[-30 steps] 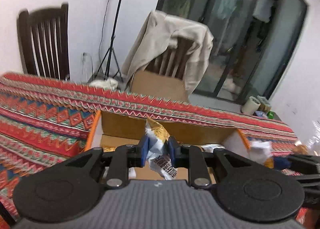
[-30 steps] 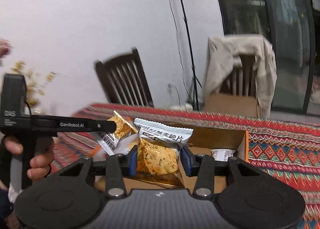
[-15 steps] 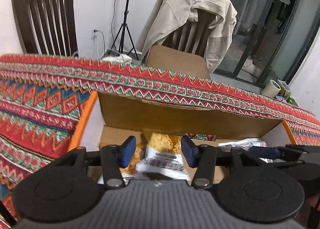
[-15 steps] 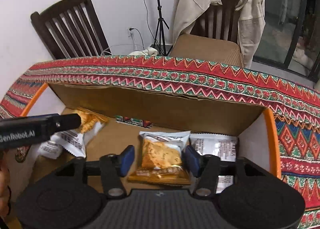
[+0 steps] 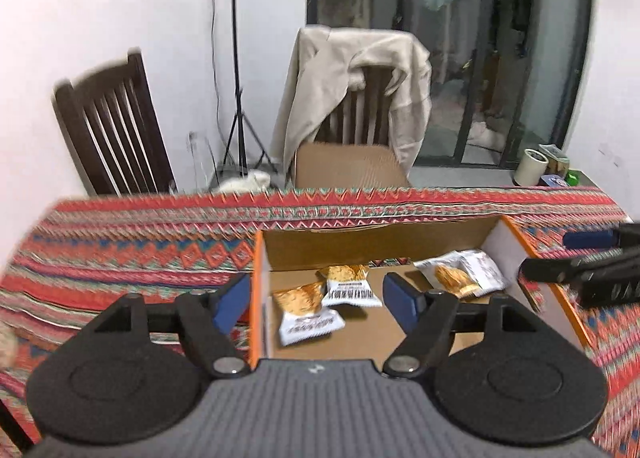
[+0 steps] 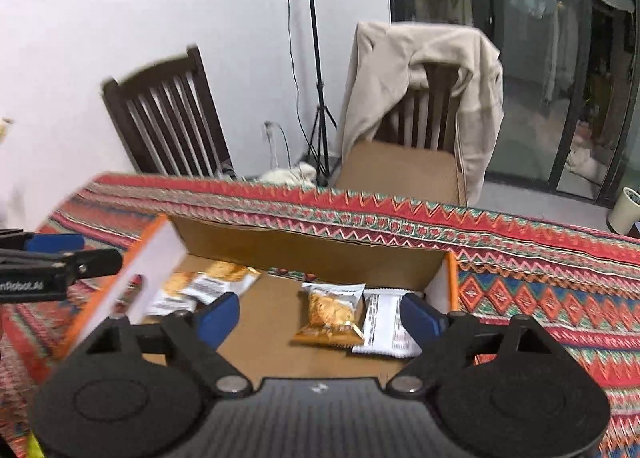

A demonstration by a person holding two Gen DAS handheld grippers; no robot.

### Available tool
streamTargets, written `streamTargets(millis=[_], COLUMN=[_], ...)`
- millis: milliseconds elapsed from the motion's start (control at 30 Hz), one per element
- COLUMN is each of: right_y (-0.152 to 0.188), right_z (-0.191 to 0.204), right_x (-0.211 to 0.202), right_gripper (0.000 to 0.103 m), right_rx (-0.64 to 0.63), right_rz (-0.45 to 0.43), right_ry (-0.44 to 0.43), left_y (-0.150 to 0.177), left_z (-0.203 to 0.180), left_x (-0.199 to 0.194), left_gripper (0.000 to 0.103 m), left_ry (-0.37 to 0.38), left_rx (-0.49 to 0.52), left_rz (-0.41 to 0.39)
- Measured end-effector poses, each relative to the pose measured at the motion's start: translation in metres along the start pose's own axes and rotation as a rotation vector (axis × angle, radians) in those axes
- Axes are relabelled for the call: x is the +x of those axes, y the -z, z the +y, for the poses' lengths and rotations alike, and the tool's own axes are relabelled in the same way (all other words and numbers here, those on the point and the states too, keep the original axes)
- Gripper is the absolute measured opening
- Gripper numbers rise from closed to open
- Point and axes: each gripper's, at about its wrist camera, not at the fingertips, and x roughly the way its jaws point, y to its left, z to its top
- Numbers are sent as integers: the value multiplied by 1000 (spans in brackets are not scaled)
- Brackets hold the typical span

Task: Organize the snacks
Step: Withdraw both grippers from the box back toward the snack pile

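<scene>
Both the left gripper and right gripper had jaws spread, empty. The 4 crinkly foil snack packets in the orange-edged cardboard box looked light, slippery; pinch the 12 o'clock seam.

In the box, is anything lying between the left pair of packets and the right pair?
No. In the right wrist view, bare cardboard floor separates the left packets from the right packets.

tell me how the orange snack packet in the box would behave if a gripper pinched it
The orange snack packet looks like thin, glossy film, so it would probably crinkle and could slip. It lies flat in the box, unlikely to roll. The visible crackers may crush.
</scene>
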Motion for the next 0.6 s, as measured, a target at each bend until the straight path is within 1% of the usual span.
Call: streamTargets(millis=[133, 167, 200, 267, 300, 400, 500, 600], right_y=[16, 21, 29, 45, 57, 90, 127, 163], right_z=[7, 9, 12, 18, 23, 38, 50, 61], right_x=[-65, -79, -100, -131, -150, -195, -234, -257], right_gripper=[89, 92, 98, 102, 102, 103, 103, 103], right_rx=[0, 2, 3, -1, -17, -61, -97, -123], right_rz=[-74, -91, -118, -167, -196, -260, -319, -350], right_ry=[-30, -33, -36, -39, -42, -37, -48, -72], left_y=[22, 30, 40, 60, 71, 113, 155, 189], left_z=[0, 1, 2, 3, 4, 1, -6, -12], left_x=[-68, -85, -103, -134, -148, -187, -218, -243], left_gripper=[78, 81, 82, 85, 86, 89, 92, 95], left_ry=[19, 25, 39, 59, 68, 62, 34, 6], left_rx=[42, 42, 44, 41, 46, 51, 70, 75], left_rz=[-62, -81, -100, -133, -149, -199, -247, -289])
